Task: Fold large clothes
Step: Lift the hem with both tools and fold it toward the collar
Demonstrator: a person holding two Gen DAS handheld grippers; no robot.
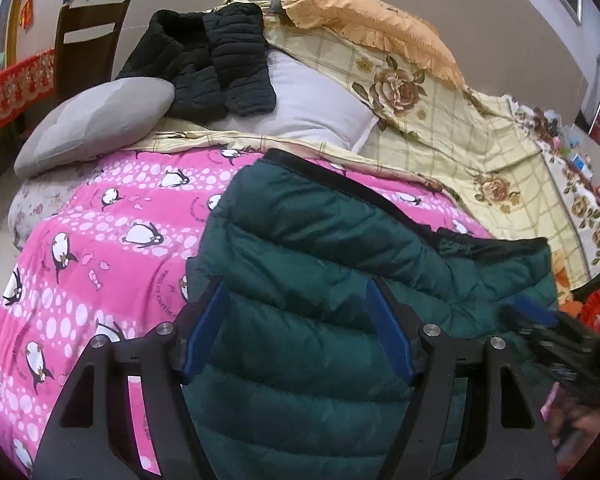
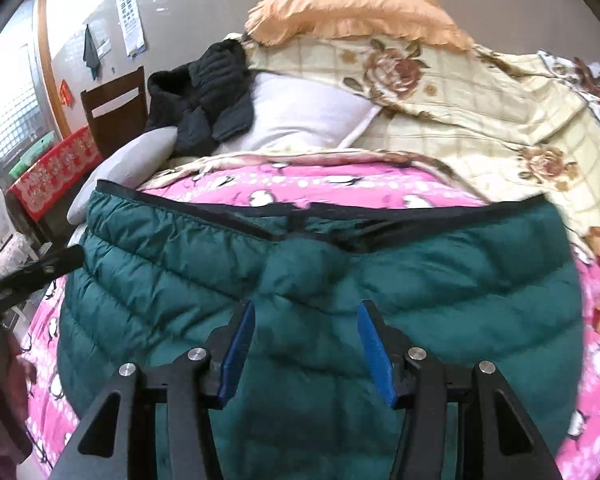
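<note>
Quilted green fabric fills the near half of both views: a dark green puffer jacket (image 1: pixel 320 248) is spread flat on a pink penguin-print quilt (image 1: pixel 112 232), its black-trimmed edge turned toward the far side of the bed.

In the left wrist view, the left gripper (image 1: pixel 298 308) is held over the near part of the jacket with its blue-padded fingers (image 1: pixel 206 332) set wide apart; jacket fabric is seen between them, but nothing is clamped. The pink quilt is exposed to the left of the jacket. The right gripper (image 1: pixel 540 316) is seen, blurred, at the jacket's right edge.

In the right wrist view, the right gripper (image 2: pixel 306 322) is likewise spread wide above the jacket (image 2: pixel 380 280), with no fabric pinched between the pads. The jacket's black trim runs left to right just beyond the fingertips. The left gripper (image 2: pixel 72 256) is seen as a dark shape at the jacket's left edge; whether it touches cannot be told.

At the far end of the bed, a black puffer jacket (image 1: pixel 204 60) is draped over a white pillow (image 1: pixel 312 104), with a grey cushion (image 1: pixel 96 120) to the left. A cream rose-print blanket (image 1: pixel 440 120) is bunched at far right, topped by an orange frilled pillow (image 1: pixel 376 28). A dark wooden chair (image 1: pixel 88 44) stands by the wall at far left.
</note>
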